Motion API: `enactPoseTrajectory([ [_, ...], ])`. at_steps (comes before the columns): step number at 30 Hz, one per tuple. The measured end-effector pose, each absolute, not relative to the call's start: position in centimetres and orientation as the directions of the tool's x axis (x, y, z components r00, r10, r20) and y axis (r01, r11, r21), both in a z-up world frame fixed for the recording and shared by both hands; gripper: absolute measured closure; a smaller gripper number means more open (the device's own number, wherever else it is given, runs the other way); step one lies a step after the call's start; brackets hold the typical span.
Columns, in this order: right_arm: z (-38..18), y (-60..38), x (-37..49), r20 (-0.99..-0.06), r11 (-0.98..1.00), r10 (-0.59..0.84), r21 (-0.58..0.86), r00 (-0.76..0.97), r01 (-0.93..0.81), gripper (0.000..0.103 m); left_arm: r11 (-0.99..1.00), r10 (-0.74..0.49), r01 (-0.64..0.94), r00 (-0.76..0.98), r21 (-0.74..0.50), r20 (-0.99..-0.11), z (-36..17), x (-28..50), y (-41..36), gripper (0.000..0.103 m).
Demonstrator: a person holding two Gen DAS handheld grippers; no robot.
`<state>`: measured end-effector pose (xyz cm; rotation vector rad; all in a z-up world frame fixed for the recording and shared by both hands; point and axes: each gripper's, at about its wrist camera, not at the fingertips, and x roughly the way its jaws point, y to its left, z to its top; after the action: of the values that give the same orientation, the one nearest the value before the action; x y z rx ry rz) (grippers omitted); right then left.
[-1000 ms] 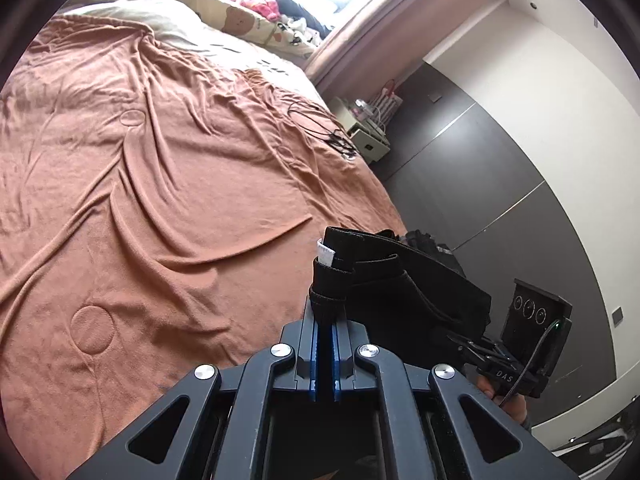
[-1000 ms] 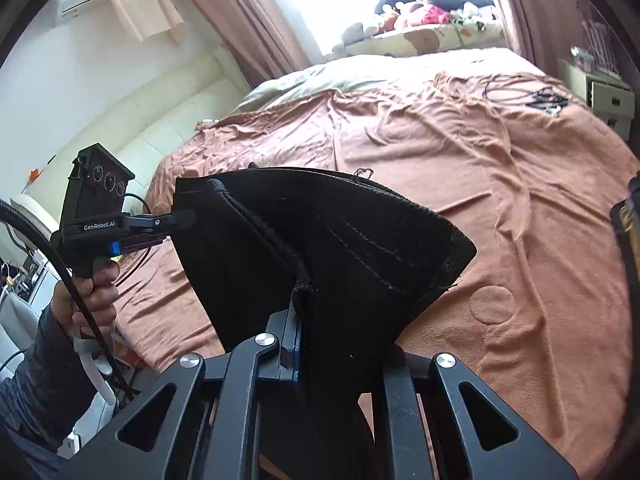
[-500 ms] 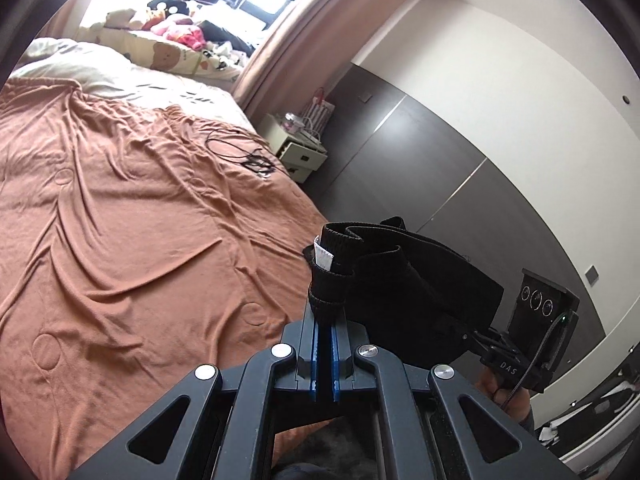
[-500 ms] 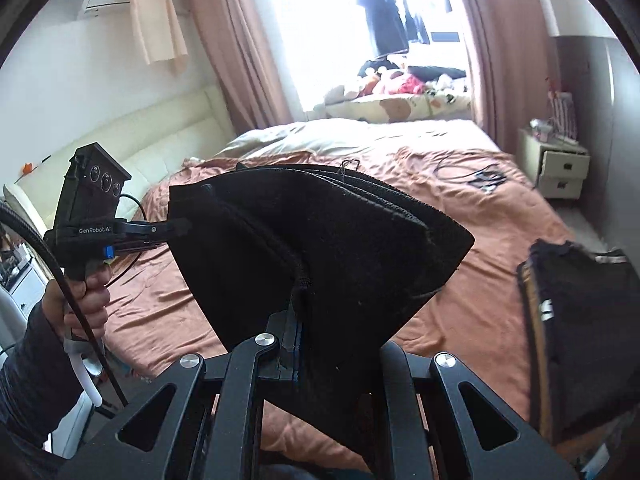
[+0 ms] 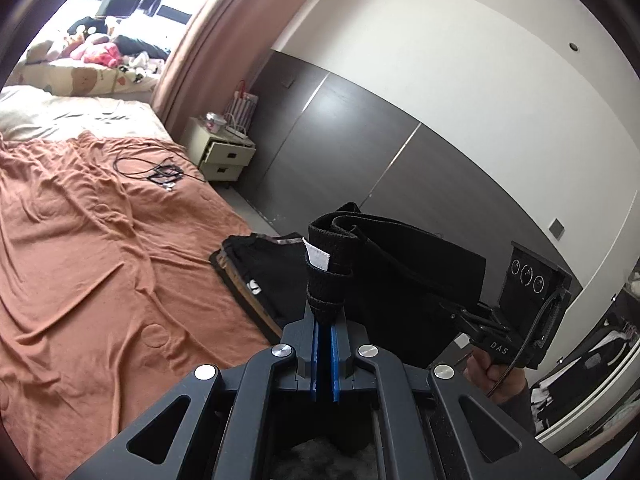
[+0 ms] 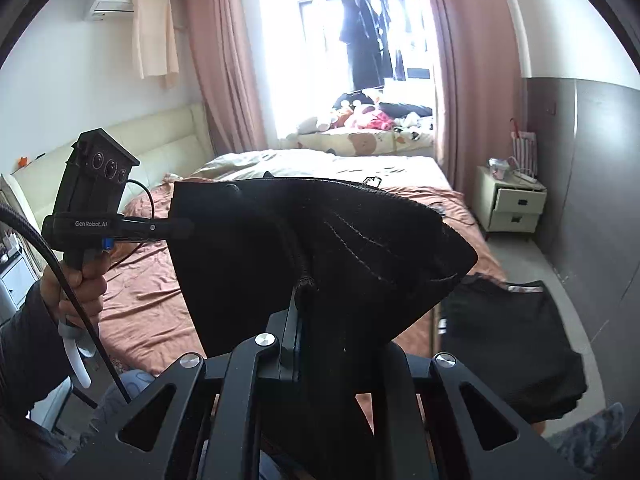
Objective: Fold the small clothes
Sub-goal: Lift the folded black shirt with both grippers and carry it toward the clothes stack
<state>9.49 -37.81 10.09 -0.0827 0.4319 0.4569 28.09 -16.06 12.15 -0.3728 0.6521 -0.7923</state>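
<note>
Two grippers share one black garment [image 6: 320,248], holding it in the air above the foot of the bed, off the orange-brown bedspread [image 5: 88,248]. My left gripper [image 5: 325,312] has its jaws closed on a bunched corner of the waistband, where one white label [image 5: 318,258] sticks up; in the right wrist view it reaches in level from the left, pinching the garment's upper left corner. My right gripper [image 6: 298,300] has its jaws closed on a seam at the lower middle of the cloth, and the fabric fans out and up from that point. In the left wrist view I see it coming in from the right, with the person's hand [image 5: 490,374] wrapped round its handle.

Most of the bedspread lies bare and wrinkled toward the pillows. One stack of folded black clothes [image 6: 508,344] sits at the bed's right corner, close to the edge, with grey floor and dark wardrobe panels [image 5: 360,152] beyond it. One tangle of black cable [image 5: 160,170] lies farther up the bed, near one bedside cabinet [image 6: 510,204] with two drawers.
</note>
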Motion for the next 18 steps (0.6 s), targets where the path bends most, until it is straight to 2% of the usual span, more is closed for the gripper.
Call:
enactPoseTrajectory([
  [12,11.7,-42.7,6.0,-0.381,0.934,0.314,-0.038,0.869,-0.354,0.095,0.56,-0.828,0.658,0.461,-0.503,-0.319,14.7,29.3,-28.0,0.099],
  [18,11.3,-41.6,6.2,-0.361,0.95,0.263,-0.064,0.895,-0.305,0.095,0.508,-0.862,0.695,0.41,-0.509,-0.299,15.4,31.2,-32.2,0.099],
])
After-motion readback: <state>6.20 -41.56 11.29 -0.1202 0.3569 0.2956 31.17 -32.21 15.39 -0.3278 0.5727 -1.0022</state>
